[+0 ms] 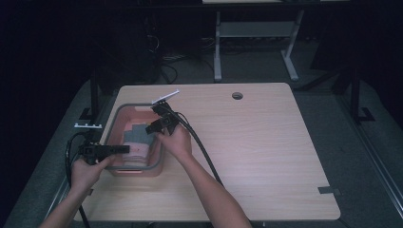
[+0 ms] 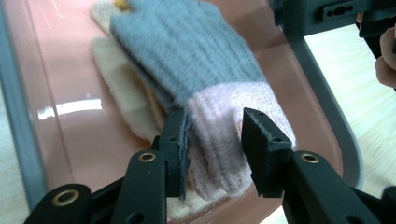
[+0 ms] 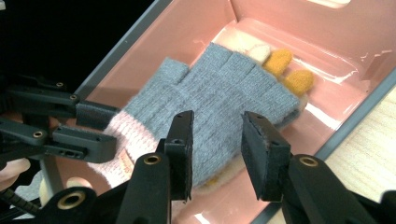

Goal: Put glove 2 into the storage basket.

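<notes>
Your grey glove [image 3: 224,98] lies flat in the pink tub [image 1: 158,164] at the surface's [image 1: 266,142] left, on top of a cream glove [image 2: 122,93] (orange fingertips). Left gripper [image 2: 215,140]: jaws apart, straddling the pink cuff, not pinching. Right gripper [image 3: 215,140]: jaws apart above the grey palm, holding nothing.

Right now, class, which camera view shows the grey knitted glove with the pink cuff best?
The right gripper view: the grey knitted glove lies whole, fingers to cuff. The left gripper view crops its fingertips; the high view shows a small dim patch.
</notes>
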Action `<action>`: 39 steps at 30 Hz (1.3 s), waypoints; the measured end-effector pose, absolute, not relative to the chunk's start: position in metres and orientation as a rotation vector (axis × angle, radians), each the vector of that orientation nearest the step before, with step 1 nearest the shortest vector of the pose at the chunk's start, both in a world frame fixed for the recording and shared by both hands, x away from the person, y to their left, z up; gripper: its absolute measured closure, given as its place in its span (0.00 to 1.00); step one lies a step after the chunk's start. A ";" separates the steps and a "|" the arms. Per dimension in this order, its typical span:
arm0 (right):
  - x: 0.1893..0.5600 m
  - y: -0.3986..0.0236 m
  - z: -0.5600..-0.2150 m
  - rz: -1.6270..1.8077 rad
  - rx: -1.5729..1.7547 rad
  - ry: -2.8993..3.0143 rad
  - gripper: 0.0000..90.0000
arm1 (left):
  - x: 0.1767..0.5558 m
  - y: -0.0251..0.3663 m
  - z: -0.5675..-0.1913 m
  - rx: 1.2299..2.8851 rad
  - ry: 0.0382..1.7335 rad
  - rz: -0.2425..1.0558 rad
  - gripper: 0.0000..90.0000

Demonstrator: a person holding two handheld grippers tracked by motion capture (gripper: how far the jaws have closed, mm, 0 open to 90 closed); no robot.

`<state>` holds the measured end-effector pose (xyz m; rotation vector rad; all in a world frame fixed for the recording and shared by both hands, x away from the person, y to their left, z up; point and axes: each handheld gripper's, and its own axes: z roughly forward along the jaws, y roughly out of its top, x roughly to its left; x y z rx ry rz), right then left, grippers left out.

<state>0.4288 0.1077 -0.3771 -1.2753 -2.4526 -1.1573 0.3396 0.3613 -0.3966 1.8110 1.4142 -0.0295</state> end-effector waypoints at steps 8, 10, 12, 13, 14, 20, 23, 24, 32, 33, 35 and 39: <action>0.427 0.101 -0.370 -1.190 -1.258 -2.422 0.70 | 0.340 0.366 -0.385 1.776 1.422 0.015 0.62; 0.427 0.099 -0.369 -1.198 -1.256 -2.412 0.70 | 0.340 0.368 -0.381 1.764 1.417 0.019 0.61; 0.427 0.097 -0.367 -1.199 -1.254 -2.413 0.69 | 0.341 0.368 -0.378 1.757 1.411 0.026 0.61; 0.427 0.095 -0.366 -1.200 -1.255 -2.409 0.69 | 0.340 0.368 -0.376 1.748 1.405 0.030 0.61; 0.426 0.094 -0.365 -1.209 -1.254 -2.399 0.69 | 0.340 0.368 -0.374 1.750 1.398 0.030 0.61; 0.425 0.083 -0.362 -1.242 -1.248 -2.371 0.65 | 0.341 0.365 -0.365 1.730 1.368 0.035 0.61; 0.425 0.077 -0.361 -1.250 -1.258 -2.359 0.64 | 0.341 0.360 -0.362 1.730 1.354 0.033 0.60; 0.425 0.074 -0.361 -1.264 -1.253 -2.354 0.63 | 0.341 0.360 -0.361 1.736 1.342 0.034 0.59; 0.423 0.060 -0.358 -1.289 -1.246 -2.318 0.58 | 0.344 0.348 -0.357 1.704 1.304 0.011 0.49; 0.423 0.059 -0.358 -1.292 -1.243 -2.320 0.58 | 0.344 0.346 -0.356 1.707 1.294 0.010 0.49; 0.423 0.054 -0.357 -1.302 -1.247 -2.313 0.57 | 0.345 0.342 -0.355 1.712 1.279 0.008 0.48; 0.422 0.043 -0.352 -1.334 -1.243 -2.298 0.56 | 0.345 0.336 -0.353 1.713 1.263 -0.004 0.45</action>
